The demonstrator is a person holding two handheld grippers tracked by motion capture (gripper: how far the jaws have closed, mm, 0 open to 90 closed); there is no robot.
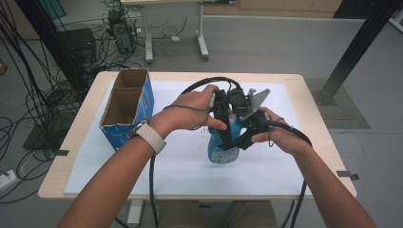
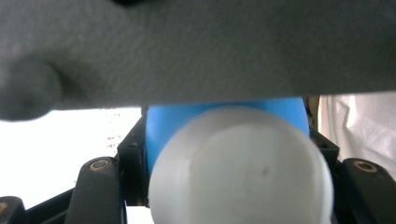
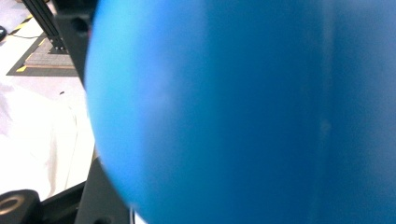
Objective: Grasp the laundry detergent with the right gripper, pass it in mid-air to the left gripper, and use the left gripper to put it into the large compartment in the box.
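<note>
Bottle standing upright on white sheet, right of box. Left gripper clamping down on bottle's white cap, jaws pressing either side. Right gripper gripping blue bottle body, jaws squeezing tight. Both hands meeting over bottle, well right of box.

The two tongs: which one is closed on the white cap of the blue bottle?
The left tongs, around the white cap; the right tongs grip the blue bottle body.
</note>
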